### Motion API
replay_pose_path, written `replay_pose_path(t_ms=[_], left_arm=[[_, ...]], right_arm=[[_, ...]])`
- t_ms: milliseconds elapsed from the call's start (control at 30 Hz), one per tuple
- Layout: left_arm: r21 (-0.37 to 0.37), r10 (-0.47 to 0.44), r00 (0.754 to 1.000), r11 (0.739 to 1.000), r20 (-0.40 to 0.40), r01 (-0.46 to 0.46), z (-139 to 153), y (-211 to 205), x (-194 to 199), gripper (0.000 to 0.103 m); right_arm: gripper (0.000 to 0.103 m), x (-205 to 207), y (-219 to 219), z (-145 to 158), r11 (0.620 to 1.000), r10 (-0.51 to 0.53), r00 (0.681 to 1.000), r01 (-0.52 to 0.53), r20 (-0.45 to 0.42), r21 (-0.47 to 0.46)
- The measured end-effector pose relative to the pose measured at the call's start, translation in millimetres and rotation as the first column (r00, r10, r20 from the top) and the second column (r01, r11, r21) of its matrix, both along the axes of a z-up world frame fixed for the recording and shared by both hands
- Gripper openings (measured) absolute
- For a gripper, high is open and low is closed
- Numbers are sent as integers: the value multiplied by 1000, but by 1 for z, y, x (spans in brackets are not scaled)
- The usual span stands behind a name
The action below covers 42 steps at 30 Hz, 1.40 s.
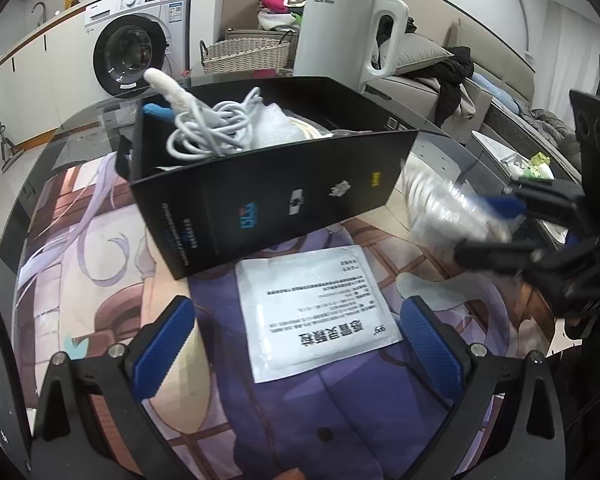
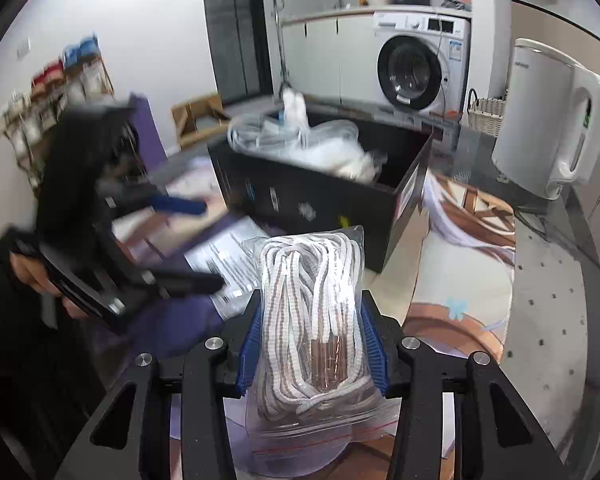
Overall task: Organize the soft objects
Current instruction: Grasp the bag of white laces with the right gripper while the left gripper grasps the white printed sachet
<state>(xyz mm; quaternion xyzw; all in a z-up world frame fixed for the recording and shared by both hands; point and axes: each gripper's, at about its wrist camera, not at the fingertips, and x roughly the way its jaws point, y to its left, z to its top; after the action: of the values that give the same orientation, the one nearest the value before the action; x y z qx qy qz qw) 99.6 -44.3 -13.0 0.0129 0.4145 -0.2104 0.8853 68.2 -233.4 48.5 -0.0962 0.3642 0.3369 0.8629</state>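
Left gripper point(image 2: 204, 240) and the hand point(image 2: 32, 276) holding it are motion-blurred in the right wrist view. Bagged rope point(image 1: 440, 208) is smeared in the left wrist view. Black box point(image 1: 268, 184) markings are illegible; its contents are partly hidden behind its wall.

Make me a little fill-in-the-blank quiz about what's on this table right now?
1. The right gripper is clamped on a zip bag of ____.
2. The left gripper hovers open over a white ____.
3. The black box holds a coiled white ____.
4. The tall white kettle stands ____ the box.

Missing words: rope; sachet; cable; behind
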Motion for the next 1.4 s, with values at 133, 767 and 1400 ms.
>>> replay_pose_path(t_ms=[133,767,1400], left_arm=[[25,-10,1000,1000,-27,11,-4,-10,3,103],[116,12,1000,993,5,-12,-6,-35,2,67],[-14,-35,992,999,121,36,42,-20,-25,55]], right_arm=[[45,0,-5,6,999,-18,1000,17,8,39],[45,-4,-11,17,995,-45,998,42,36,92],[45,-1,-14,41,976,-108,990,88,94,200]])
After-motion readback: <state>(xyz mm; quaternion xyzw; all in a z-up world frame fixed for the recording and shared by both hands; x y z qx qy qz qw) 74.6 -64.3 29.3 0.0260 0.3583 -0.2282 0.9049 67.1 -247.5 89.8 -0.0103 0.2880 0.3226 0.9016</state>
